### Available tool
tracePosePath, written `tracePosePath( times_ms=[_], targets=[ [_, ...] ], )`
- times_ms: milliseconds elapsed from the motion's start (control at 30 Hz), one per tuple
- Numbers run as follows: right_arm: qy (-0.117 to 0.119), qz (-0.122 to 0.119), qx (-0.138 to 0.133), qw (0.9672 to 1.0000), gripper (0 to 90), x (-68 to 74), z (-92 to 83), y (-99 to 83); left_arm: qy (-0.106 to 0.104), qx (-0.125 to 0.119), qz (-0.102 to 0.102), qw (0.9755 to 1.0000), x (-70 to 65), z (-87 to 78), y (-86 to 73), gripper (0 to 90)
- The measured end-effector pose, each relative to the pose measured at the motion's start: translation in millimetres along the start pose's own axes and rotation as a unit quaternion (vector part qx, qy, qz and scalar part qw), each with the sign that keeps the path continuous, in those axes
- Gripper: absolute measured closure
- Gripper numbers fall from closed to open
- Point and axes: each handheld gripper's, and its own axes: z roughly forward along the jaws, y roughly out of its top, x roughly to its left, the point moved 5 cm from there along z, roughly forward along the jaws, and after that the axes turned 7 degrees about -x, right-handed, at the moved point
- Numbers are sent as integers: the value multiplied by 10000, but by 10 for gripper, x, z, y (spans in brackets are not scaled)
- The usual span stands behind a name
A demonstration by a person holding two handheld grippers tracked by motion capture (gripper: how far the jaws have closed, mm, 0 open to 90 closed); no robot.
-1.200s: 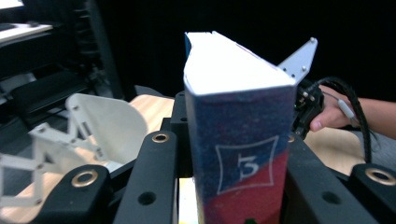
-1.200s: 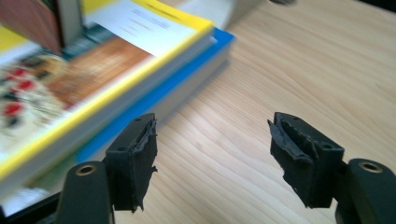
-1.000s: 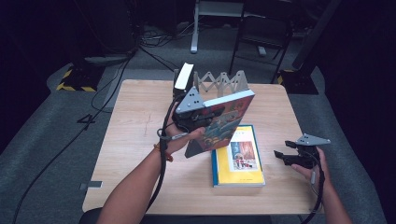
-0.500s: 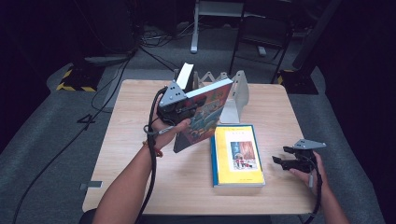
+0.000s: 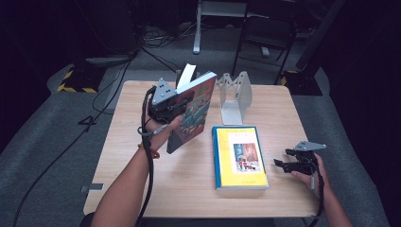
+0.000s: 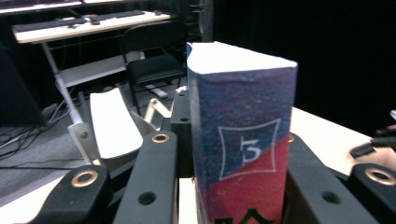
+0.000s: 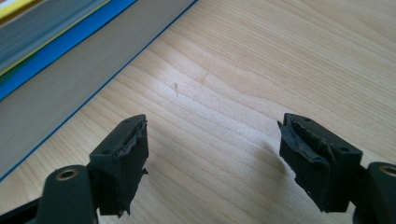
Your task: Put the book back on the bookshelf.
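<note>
The light wooden counter (image 5: 142, 189) stands on grey carpet in a dark room, with a black chair (image 6: 152, 70) behind it. The left gripper (image 5: 182, 101) clamps a thick blue-and-red book (image 5: 194, 113) upright above the counter, near the white metal bookend (image 5: 234, 97). The right gripper (image 5: 283, 163), its jaws just widening with nothing between them, hovers beside the flat yellow book with a blue spine (image 5: 241, 156).

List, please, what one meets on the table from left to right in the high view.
Left tongs shut on the colourful book → white bookend at the back → yellow book lying flat → right tongs, open above the table.
</note>
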Motion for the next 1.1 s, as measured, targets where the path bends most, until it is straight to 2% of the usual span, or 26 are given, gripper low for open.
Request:
tracePosePath(
  times_ms=[200, 300, 733, 867, 1100],
  targets=[
    [-1, -34, 61, 10000, 240, 8, 28, -8, 545, -31, -86, 9985, 109, -3, 28, 733],
    [10, -35, 59, 10000, 240, 10, 26, -7, 735, 8, -87, 9973, 152, 20, 26, 733],
    [7, -43, 59, 10000, 244, 17, 34, -5, 1048, 92, -223, 9942, 160, 285, 19, 732],
    [14, -50, 55, 10000, 244, 22, 36, -4, 1303, 66, -372, 9908, 177, 366, 15, 732],
    [38, -57, 53, 10000, 246, 31, 39, -1, 1546, 141, -391, 9871, 169, 521, 3, 732]
  ],
)
